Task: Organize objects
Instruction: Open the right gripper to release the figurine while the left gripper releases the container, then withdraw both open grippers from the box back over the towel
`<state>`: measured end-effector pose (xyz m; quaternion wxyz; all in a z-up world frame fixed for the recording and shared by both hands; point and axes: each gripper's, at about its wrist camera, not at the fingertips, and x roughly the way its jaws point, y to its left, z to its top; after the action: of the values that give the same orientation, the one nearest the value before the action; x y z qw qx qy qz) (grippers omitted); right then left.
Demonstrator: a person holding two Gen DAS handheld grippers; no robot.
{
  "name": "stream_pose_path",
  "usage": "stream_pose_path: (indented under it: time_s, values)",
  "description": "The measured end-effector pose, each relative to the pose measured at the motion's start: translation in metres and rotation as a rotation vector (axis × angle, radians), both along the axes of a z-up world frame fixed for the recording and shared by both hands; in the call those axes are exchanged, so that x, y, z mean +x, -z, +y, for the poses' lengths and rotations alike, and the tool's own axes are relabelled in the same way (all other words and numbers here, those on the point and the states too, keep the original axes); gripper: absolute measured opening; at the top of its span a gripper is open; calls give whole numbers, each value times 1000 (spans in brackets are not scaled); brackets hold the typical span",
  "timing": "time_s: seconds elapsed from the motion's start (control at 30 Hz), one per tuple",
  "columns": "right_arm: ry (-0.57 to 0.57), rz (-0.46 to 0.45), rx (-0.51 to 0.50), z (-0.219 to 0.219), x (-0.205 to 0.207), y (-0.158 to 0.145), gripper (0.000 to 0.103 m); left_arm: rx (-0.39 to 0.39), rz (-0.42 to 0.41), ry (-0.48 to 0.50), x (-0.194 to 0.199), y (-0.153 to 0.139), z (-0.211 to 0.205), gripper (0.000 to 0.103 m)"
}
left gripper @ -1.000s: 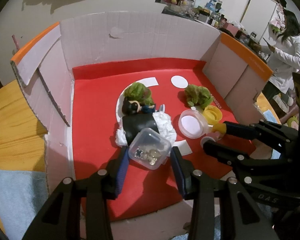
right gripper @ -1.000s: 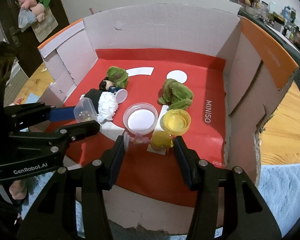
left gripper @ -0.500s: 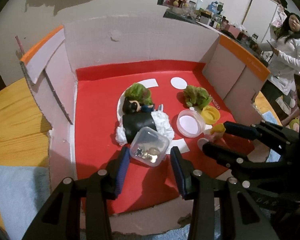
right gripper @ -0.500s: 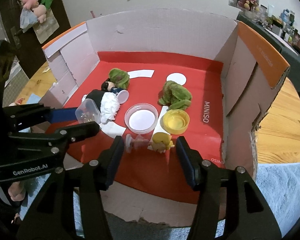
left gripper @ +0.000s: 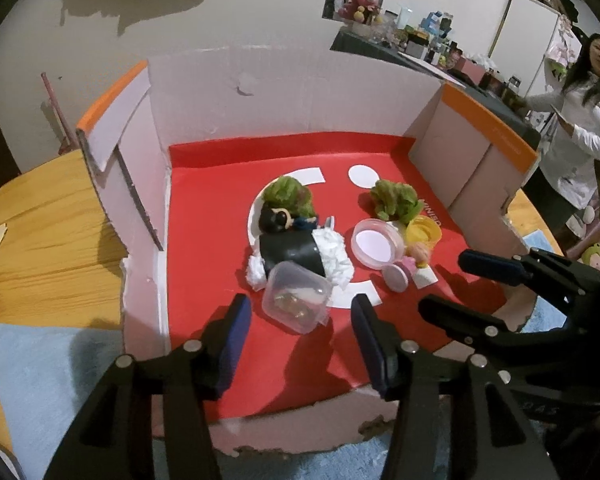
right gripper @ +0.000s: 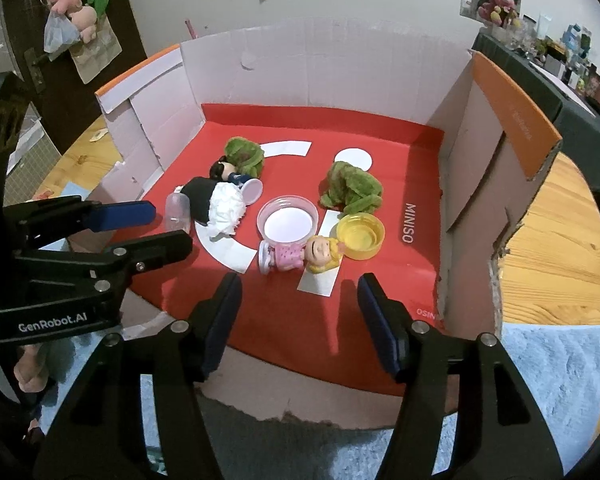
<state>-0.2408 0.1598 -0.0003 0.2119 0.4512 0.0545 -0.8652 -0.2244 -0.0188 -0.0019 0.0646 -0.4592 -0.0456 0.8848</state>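
A: Both tools are letting go; the left gripper (left gripper: 300, 312) is opening its jaws, the clear tub (left gripper: 297, 302) is lying on its side between them with neither pad pressing it; the right gripper (right gripper: 298, 300) is opening too, with the blonde doll (right gripper: 300, 255) lying just ahead of its fingertips, apart from both

B: So each thing is resting on the red liner (right gripper: 380, 152) of the cardboard box (right gripper: 320, 68); how should the release be going?

A: I'm judging it best to be widening fully before drawing back, so no pad is dragging the tub against the black-and-white bundle (left gripper: 300, 250) it is touching; the doll is lying by the pink-rimmed lid (right gripper: 287, 222) and yellow cap (right gripper: 360, 236), and is looking easy to nudge

B: And the count?

A: I'm counting two green plush pieces (right gripper: 244, 156), two dolls including the dark-haired doll (right gripper: 223, 169), one tub, one lid, one cap, one bundle
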Motion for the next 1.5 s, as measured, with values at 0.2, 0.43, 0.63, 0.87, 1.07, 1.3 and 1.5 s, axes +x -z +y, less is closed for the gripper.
stream_pose_path:
  time_s: [0.2,0.43,0.63,0.87,1.07,1.3,1.5]
  values:
    - [-1,6,-1,0,5,-3,61,-9,14,-13,7,-1,-1,61]
    - [2,9,-2,-1,8,-4,62,-7,17,-17,8,-2,-3,61]
    - [1,6,-3,-1,9,-5,62,-7,17,-26,8,-3,-5,66]
    - [10,19,0,0,10,-9,68,-6,22,-31,10,-5,-6,66]
    - [13,32,0,0,14,-15,68,-4,34,-37,13,-9,-8,70]
    - [28,45,7,0,13,-19,69,-10,43,-58,17,-13,-13,73]
    - [39,40,2,3,15,-16,69,-8,39,-61,24,-11,-16,73]
